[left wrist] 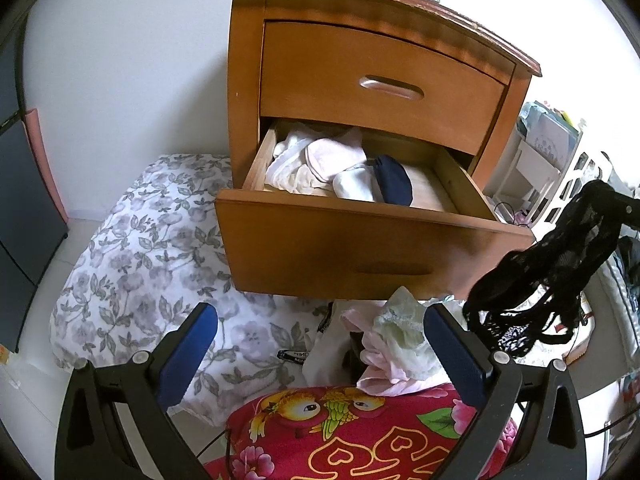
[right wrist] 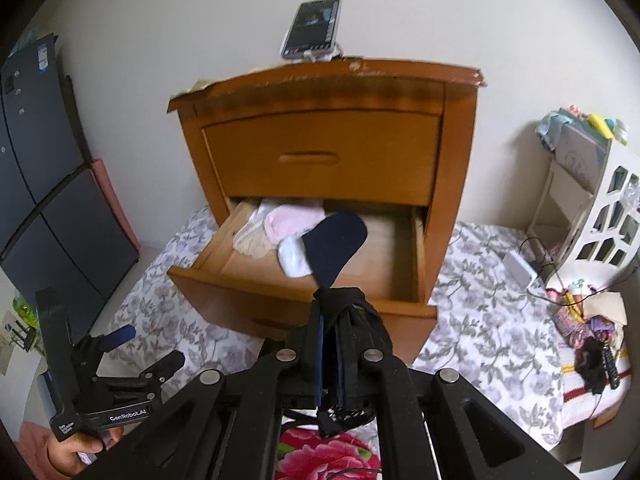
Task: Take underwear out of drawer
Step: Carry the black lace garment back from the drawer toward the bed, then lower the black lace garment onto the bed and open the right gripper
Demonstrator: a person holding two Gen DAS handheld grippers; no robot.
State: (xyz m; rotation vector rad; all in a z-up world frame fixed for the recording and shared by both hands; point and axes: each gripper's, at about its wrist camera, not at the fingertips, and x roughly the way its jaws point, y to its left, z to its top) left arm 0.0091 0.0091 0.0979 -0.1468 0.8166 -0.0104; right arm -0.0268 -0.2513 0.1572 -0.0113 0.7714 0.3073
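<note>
Right gripper (right wrist: 330, 344): jaws clenched on a black lace garment (left wrist: 560, 276), which in the left wrist view dangles at 3 o'clock of the frame, clear of the drawer front; judged carried toward the pile of removed pieces. Left gripper (left wrist: 320, 344): jaws released, nothing between the blue pads (left wrist: 188, 356), held idle in front of the nightstand, probably waiting its turn. Between those pads, at 6 o'clock, a pile of pale pink and green underwear (left wrist: 396, 352) lies on a red flowered cloth (left wrist: 340, 436), apparently the drop spot. Beyond, at 12 o'clock, the lower drawer (left wrist: 360, 240) stands pulled out; white, pink and navy pieces (left wrist: 332, 164) remain in its left half, so the task is judged unfinished. Readable writing: "GenRobot.AI" on the left gripper's body in the right wrist view; phone (right wrist: 312, 28) screen on top too small to read.
</note>
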